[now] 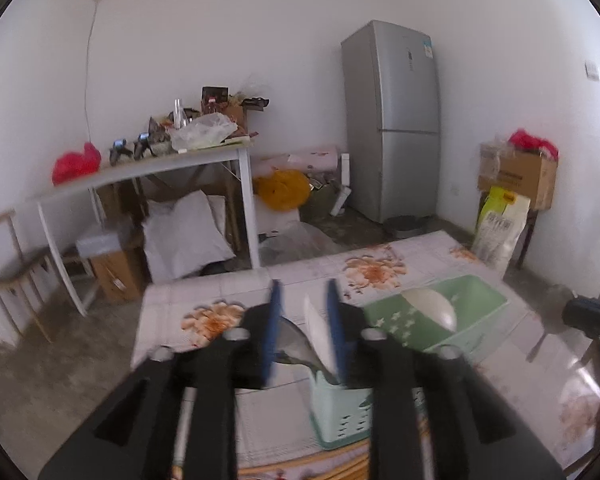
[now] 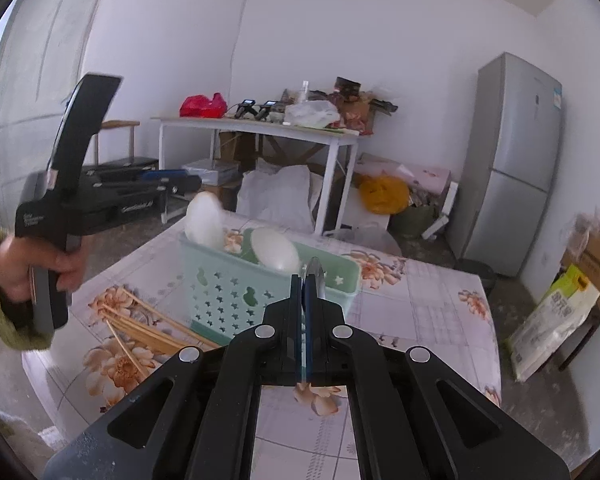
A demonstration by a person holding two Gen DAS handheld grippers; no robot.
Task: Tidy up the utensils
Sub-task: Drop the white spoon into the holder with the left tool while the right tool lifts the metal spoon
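A two-tone green slotted basket stands on the flowered table. In the left wrist view its pale end pocket holds a metal spoon and a white spoon. Both stand in the gap of my left gripper, whose blue pads are apart and not pressing on them. Another white spoon leans in the darker section. My right gripper is shut on a thin metal utensil, seen edge-on just in front of the basket. A hand holds the left gripper at the left.
Bamboo chopsticks lie loose on the tablecloth left of the basket. Beyond the table are a cluttered white desk, a grey fridge, a cardboard box and bags on the floor.
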